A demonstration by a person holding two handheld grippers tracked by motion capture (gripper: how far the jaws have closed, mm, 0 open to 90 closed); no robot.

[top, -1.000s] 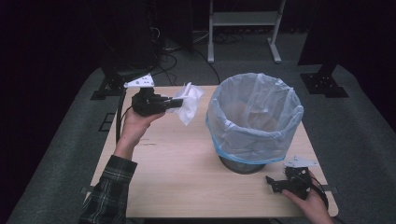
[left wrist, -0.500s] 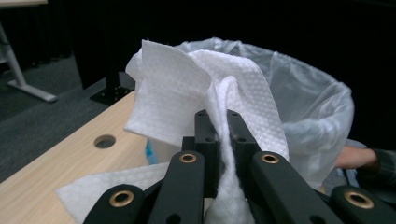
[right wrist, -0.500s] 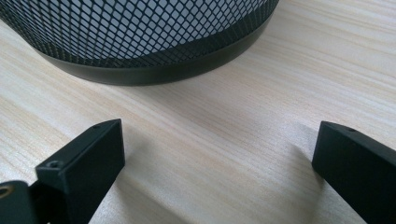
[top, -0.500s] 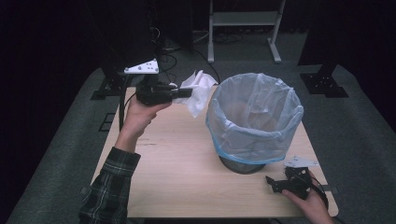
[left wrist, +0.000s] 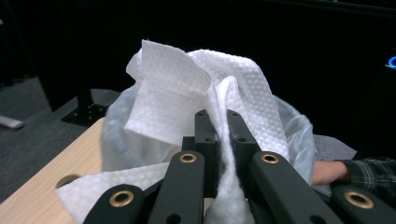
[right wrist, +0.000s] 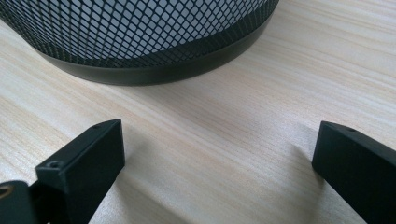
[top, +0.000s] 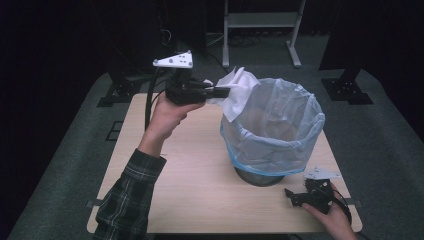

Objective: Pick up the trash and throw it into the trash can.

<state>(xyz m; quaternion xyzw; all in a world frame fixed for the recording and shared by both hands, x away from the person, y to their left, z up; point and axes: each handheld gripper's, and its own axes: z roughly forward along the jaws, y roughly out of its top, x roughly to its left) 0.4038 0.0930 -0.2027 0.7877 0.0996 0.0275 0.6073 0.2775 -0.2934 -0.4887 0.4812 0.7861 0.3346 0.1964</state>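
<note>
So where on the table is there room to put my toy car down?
The table is bare wood on the near left, between the plaid sleeve and the bin. The near right corner is crowded: the right gripper rests there, just below the bin.

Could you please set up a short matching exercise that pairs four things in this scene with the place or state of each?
Things:
1. paper towel
2. left gripper
3. right gripper
4. bin

States:
A. open, low over the table
B. lined with a clear bag
C. shut, held up beside the bin's rim
D. pinched between black jaws

Pairs: 1-D, 2-C, 3-A, 4-B
</note>
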